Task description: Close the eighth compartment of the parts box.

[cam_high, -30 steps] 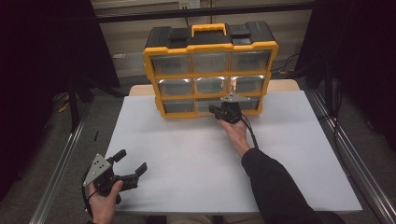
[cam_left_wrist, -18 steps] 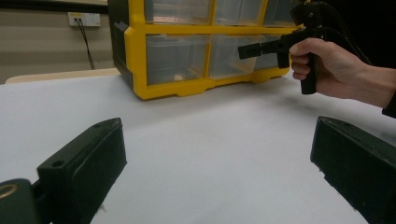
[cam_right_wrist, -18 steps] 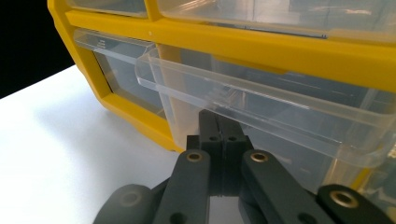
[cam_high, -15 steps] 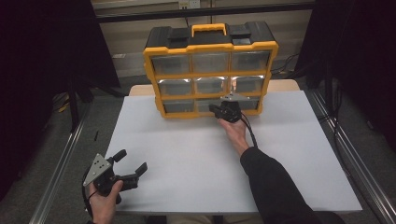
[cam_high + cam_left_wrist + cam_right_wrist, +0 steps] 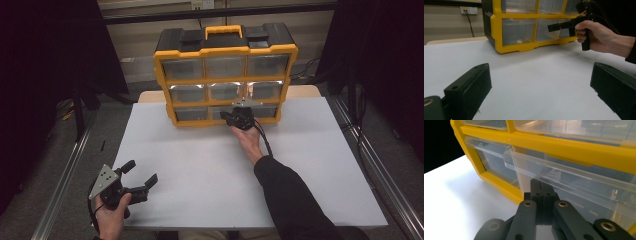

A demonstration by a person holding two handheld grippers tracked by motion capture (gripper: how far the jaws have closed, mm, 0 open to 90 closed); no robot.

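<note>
A yellow plastic organiser cabinet with clear drawers (image 5: 225, 80) stands upright at the table's far edge. The right gripper (image 5: 541, 192), jaws pressed together, sits directly under a bottom-row clear drawer's lip (image 5: 564, 173). The left gripper (image 5: 137, 180) hovers spread wide, near-left.

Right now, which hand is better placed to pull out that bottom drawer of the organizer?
Right. The right gripper, jaws together, is already at the clear drawer in the organizer; the left gripper hangs open at the table's near edge.
</note>
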